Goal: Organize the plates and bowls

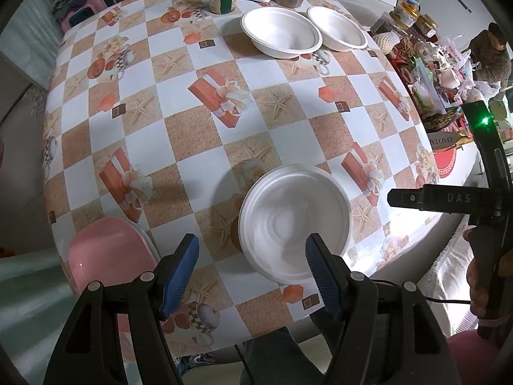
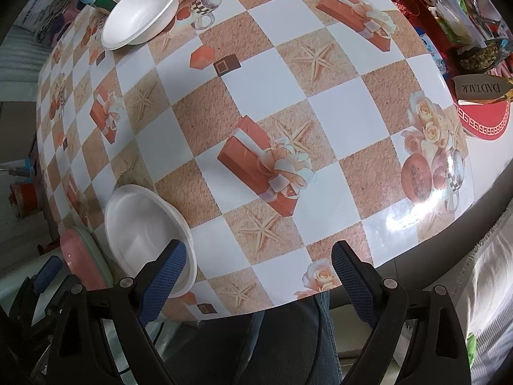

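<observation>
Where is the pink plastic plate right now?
The pink plastic plate lies at the table's near left edge in the left wrist view, left of the nearest white foam bowl.

I see the surface (image 1: 198, 134) covered in a checked cloth of white and sandy tan squares, printed with starfish, orange-red gift boxes, roses and cups. The three bowls are plain white: the nearest bowl (image 1: 293, 221) and, beyond it, two more (image 1: 280, 32) (image 1: 336, 29). Left of the nearest bowl lies a pink plate (image 1: 109, 256). My tool pads (image 1: 179, 269) are blue.
</observation>
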{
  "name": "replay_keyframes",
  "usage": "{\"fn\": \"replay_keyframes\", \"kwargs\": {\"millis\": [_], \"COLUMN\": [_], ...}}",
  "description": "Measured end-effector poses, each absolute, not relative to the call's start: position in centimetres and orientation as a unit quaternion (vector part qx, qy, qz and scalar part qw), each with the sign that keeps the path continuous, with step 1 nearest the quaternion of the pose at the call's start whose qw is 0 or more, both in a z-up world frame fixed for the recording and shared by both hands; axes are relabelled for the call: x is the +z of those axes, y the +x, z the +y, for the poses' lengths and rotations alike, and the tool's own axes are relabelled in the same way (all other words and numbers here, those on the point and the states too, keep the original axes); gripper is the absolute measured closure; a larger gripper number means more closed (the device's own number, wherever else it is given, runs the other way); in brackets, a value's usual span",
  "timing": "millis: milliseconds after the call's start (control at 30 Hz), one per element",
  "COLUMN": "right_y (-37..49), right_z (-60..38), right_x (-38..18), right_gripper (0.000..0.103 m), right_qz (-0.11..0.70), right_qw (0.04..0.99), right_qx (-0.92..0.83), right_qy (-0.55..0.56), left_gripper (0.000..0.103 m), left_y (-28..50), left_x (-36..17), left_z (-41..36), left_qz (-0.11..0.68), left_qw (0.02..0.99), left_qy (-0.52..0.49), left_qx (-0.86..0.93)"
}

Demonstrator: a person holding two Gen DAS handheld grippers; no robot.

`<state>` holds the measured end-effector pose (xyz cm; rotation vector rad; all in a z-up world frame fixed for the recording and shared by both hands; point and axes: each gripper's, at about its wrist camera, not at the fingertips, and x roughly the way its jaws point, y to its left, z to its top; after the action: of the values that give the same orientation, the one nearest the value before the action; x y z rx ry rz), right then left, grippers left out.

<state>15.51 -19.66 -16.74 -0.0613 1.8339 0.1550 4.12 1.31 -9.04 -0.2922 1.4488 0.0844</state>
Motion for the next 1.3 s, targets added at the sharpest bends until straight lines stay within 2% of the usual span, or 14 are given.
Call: {"fn": "replay_keyframes", "kwargs": {"millis": [1300], "right_y": [15.27], "right_z": [-20.43], "right_x": [-16.85], "right_gripper": [0.01], "right_qz": [0.797], "right_qw": [0.6], "right_qx": [0.065], "right_qy": [-0.023], "left_gripper": [0.03], "left_y": [3.89], "left_x": [-9.01], "left_z": [0.79], "left_qz": [0.661], "left_qw": [0.737], "left_qy": [-0.134], "left_qx": [0.041]}}
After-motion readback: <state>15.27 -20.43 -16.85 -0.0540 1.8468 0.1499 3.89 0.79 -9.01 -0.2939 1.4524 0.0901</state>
